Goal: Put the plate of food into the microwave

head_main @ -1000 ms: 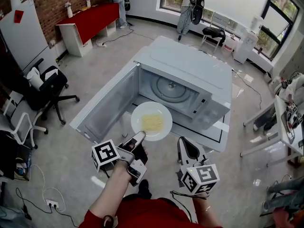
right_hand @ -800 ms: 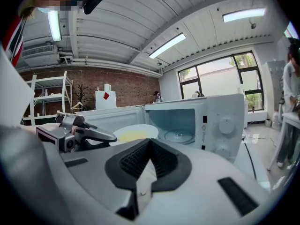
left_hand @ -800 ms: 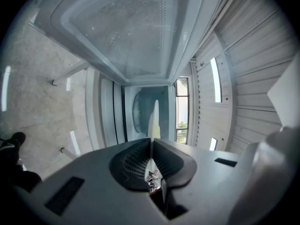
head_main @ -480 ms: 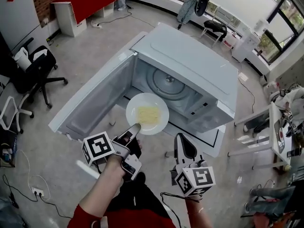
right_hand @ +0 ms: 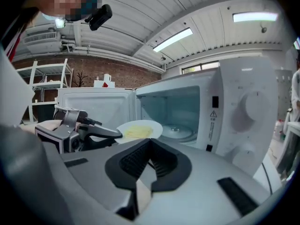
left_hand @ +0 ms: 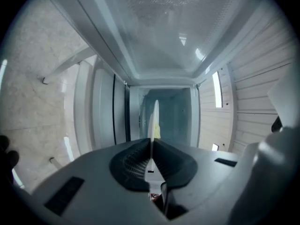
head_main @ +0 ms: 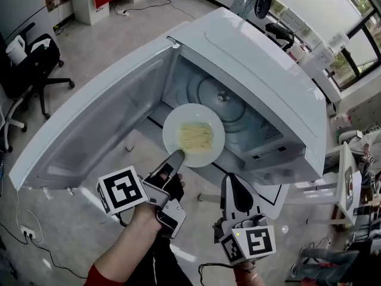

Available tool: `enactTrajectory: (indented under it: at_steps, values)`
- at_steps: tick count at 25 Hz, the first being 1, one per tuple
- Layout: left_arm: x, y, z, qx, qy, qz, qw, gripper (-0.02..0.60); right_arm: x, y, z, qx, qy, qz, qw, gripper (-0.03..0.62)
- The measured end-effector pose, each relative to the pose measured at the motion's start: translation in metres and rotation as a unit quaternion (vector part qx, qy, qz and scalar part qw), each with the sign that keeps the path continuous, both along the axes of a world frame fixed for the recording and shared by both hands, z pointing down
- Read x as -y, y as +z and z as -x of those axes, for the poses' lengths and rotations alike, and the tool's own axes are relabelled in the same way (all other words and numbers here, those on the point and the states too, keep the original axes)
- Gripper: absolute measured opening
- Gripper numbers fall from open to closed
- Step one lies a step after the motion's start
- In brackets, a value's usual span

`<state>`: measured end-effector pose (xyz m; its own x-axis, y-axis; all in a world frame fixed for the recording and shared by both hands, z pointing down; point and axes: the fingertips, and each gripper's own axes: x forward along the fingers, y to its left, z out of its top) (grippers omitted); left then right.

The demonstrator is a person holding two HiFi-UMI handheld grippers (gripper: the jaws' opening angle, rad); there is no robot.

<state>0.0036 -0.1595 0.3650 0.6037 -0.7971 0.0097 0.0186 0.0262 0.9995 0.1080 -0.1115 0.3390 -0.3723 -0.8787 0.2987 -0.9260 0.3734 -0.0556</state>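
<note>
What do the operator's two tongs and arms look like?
The left tongs and right tongs are light grey and taper to narrow tips, with black ribbed pads. Each carries a white cube with black square markers: left cube, right cube. A red sleeve covers the left arm.

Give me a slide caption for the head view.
Left gripper holds the plate of food by its rim before the open microwave; right gripper, shut and empty, hangs alongside.

The left tool (head_main: 178, 155) holds the plate (head_main: 175, 126) (yellow food (head_main: 195, 136) on it) at the open microwave's (head_main: 256, 58) mouth.
</note>
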Motion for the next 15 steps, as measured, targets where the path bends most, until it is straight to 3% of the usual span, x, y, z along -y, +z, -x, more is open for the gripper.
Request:
enactTrajectory:
  at_steps: [5,15]
  values:
    - [0.019,0.013,-0.005,0.011,-0.002,-0.005,0.9999,0.021,0.014,0.021,-0.002,0.019,-0.006,-0.001,1.0,0.012]
    - [0.068,0.014,-0.023,0.037,0.015,-0.021,0.999,0.021,0.041,0.039,-0.003,0.01,-0.007,-0.004,1.0,0.012]
